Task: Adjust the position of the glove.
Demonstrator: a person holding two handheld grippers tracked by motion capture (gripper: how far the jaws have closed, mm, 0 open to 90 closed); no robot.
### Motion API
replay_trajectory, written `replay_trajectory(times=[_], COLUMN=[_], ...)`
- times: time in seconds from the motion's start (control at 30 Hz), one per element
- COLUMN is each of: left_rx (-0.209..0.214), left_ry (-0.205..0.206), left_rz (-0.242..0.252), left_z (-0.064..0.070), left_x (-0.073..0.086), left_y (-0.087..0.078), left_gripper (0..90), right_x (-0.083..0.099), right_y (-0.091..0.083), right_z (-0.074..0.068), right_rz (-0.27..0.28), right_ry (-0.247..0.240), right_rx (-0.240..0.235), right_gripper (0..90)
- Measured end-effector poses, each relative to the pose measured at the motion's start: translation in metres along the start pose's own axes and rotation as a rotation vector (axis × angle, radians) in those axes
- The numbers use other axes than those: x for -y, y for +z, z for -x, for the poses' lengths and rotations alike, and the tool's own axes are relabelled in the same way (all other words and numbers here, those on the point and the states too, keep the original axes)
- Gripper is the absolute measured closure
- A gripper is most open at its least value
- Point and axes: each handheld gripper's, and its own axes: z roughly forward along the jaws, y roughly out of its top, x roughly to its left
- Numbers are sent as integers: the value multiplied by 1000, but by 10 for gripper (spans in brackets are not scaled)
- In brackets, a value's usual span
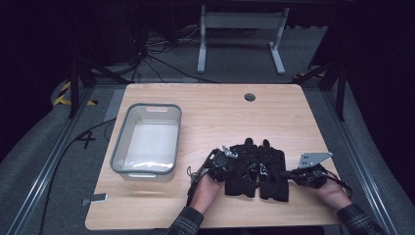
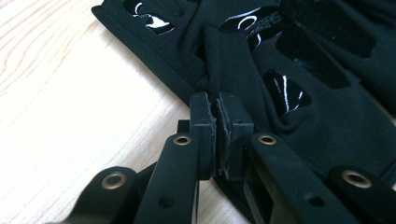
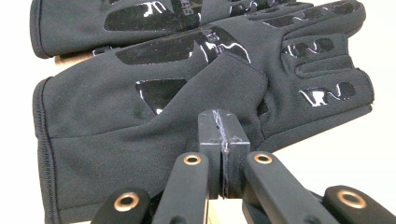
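Two black gloves with glossy grip patches lie side by side, palms up, near the table's front: the left glove (image 1: 241, 174) and the right glove (image 1: 275, 175). My left gripper (image 1: 236, 166) comes in from the left and is shut on a raised fold of the left glove (image 2: 317, 107); in the left gripper view the cloth runs in between the pads of the left gripper (image 2: 218, 109). My right gripper (image 1: 286, 174) comes in from the right. Its tips (image 3: 222, 123) are shut at the thumb-side edge of the right glove (image 3: 140, 126), fabric drawn up to them. The left glove (image 3: 93, 23) lies behind.
A grey-rimmed, empty plastic bin (image 1: 120, 142) stands at the table's left. A round cable hole (image 1: 249, 97) sits near the far edge. A small metal piece (image 1: 98, 198) lies at the front left corner. Bare wood surrounds the gloves.
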Motion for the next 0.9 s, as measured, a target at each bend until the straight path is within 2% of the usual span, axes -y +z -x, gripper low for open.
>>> replay_trajectory(times=[0.07,0.23,0.33,0.7,0.9], left_rx=[18,38,73,115,145], left_ry=[-12,-5,-4,31,30], left_rz=[12,64,101,122,146], left_z=[0,1,2,3,7], left_x=[-1,-9,-13,-29,-38], left_y=[-2,-10,-18,-25,-26], left_gripper=[861,861,861,862,862], right_x=[0,0,0,-9,-11], right_y=[0,0,0,8,10], right_z=[0,1,1,5,6], right_rz=[0,0,-2,-1,-4], right_ry=[1,2,-3,-6,-5], right_rx=[-1,-4,-5,-21,-25], right_gripper=[900,900,900,900,900])
